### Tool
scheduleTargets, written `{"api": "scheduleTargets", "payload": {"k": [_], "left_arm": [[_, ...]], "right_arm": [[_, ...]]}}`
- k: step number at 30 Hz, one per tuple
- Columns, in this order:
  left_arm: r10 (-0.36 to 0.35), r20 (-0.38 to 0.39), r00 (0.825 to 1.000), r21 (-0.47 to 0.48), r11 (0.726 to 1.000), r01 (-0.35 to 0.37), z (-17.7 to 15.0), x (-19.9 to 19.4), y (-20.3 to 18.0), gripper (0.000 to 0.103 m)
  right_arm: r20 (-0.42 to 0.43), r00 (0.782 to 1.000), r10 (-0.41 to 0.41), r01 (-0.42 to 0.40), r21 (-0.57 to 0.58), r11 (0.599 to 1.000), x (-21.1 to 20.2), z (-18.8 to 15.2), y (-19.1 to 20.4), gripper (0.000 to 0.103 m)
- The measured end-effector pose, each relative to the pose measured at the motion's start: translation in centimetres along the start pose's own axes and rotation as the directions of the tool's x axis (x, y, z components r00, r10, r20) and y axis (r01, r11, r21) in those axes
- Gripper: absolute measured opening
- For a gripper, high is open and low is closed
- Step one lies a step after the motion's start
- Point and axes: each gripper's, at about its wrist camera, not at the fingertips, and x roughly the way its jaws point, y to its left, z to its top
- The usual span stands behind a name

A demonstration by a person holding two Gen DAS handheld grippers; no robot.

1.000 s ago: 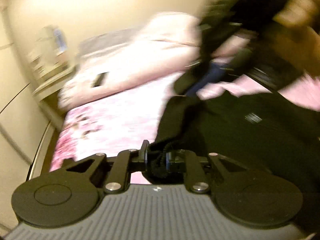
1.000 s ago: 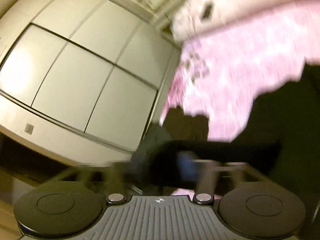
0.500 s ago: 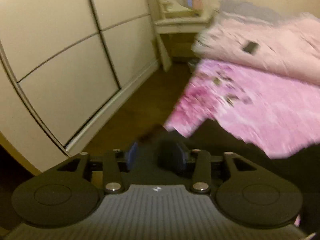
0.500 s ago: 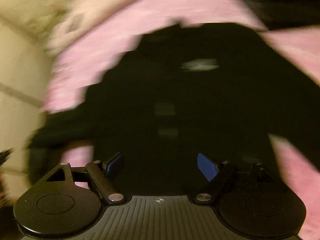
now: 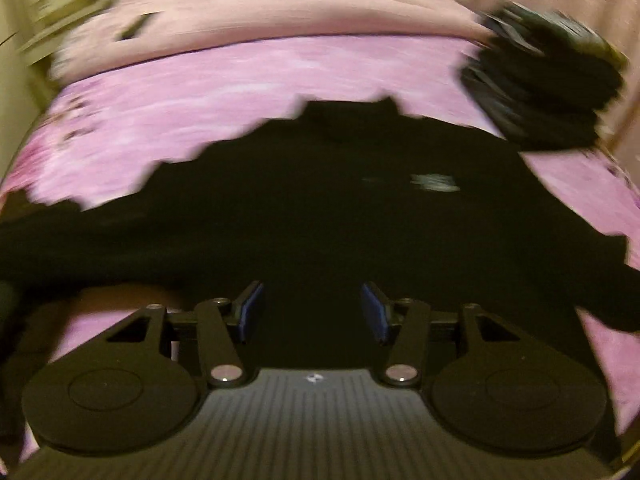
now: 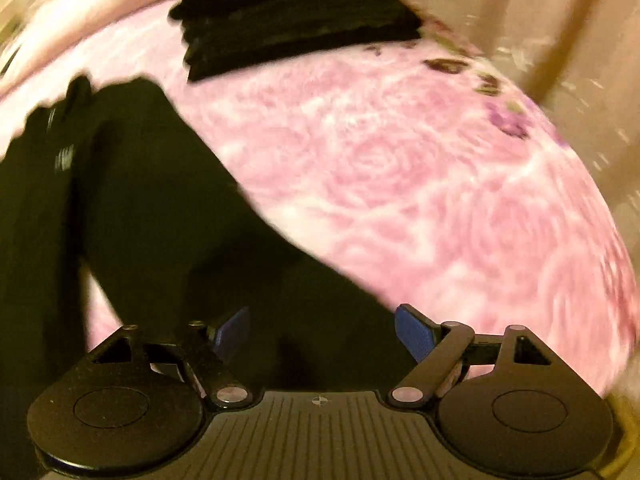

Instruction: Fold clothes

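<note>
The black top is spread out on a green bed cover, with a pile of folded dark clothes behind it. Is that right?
Not quite. The bed cover is pink and flowery, not green, as the right wrist view shows. The black top is spread on it, with the folded dark pile behind.

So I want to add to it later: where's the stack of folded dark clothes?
The stack of folded dark clothes sits on the pink floral bedspread, upper right in the left wrist view, beyond the spread-out black garment.
</note>
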Motion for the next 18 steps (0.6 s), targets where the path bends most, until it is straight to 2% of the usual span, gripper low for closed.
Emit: {"api": "scheduleTargets", "payload": {"k": [1,3,4,5,6,8,11,13,14,15,16,17,18], "left_arm": [[-0.023,-0.012,1.0,0.028,0.999,0.024,0.4,0.7,-3.1,0.053],[-0.076,-0.03,0.997,0.102,0.992,0.078,0.7,2.6,-9.2,0.055],[-0.1,-0.034,0.994,0.149,0.983,0.103,0.9,3.0,-12.0,0.061],[-0.123,-0.041,0.992,0.197,0.972,0.129,1.2,3.7,-14.8,0.063],[-0.148,-0.055,0.988,0.242,0.958,0.157,1.4,4.5,-17.7,0.064],[-0.195,-0.098,0.976,0.313,0.925,0.216,1.7,5.9,-23.1,0.064],[-0.26,-0.091,0.961,0.358,0.892,0.275,3.0,5.8,-27.6,0.064],[-0.298,-0.08,0.951,0.377,0.874,0.306,4.1,5.7,-30.0,0.064],[-0.303,-0.078,0.95,0.368,0.876,0.31,4.6,5.8,-30.6,0.064],[-0.304,-0.084,0.949,0.352,0.882,0.313,4.9,5.9,-30.9,0.064],[-0.303,-0.095,0.948,0.334,0.888,0.317,5.0,6.0,-31.0,0.064],[-0.299,-0.107,0.948,0.318,0.893,0.317,5.1,6.0,-30.9,0.064],[-0.283,-0.116,0.952,0.306,0.902,0.305,4.8,5.8,-30.3,0.064]], "right_arm": [[-0.031,0.999,0.013,-0.015,-0.067,0.998,0.7,-0.1,-1.1,0.083],[-0.101,0.995,0.026,-0.046,-0.207,0.977,1.8,-0.8,-2.7,0.054],[-0.108,0.993,0.046,-0.071,-0.247,0.966,1.7,-1.2,-3.0,0.048],[-0.105,0.992,0.064,-0.09,-0.261,0.961,1.2,-1.1,-3.2,0.024],[-0.106,0.991,0.08,-0.106,-0.266,0.958,0.7,-0.8,-3.5,0.009],[-0.073,0.993,0.095,-0.112,-0.276,0.955,-0.9,0.3,-4.4,0.009],[0.097,0.995,0.032,-0.01,-0.221,0.975,-5.4,3.8,-7.7,0.009],[0.208,0.976,-0.061,0.093,-0.147,0.985,-7.4,6.7,-11.5,0.009],[0.244,0.964,-0.1,0.134,-0.126,0.983,-7.5,7.9,-13.4,0.013],[0.258,0.958,-0.123,0.157,-0.115,0.981,-7.1,8.8,-14.6,0.025],[0.246,0.956,-0.157,0.189,-0.112,0.975,-6.3,9.4,-15.4,0.067],[0.223,0.955,-0.198,0.227,-0.117,0.967,-5.2,9.8,-15.9,0.078],[0.21,0.954,-0.213,0.242,-0.123,0.963,-4.5,10.0,-16.1,0.077]]}}
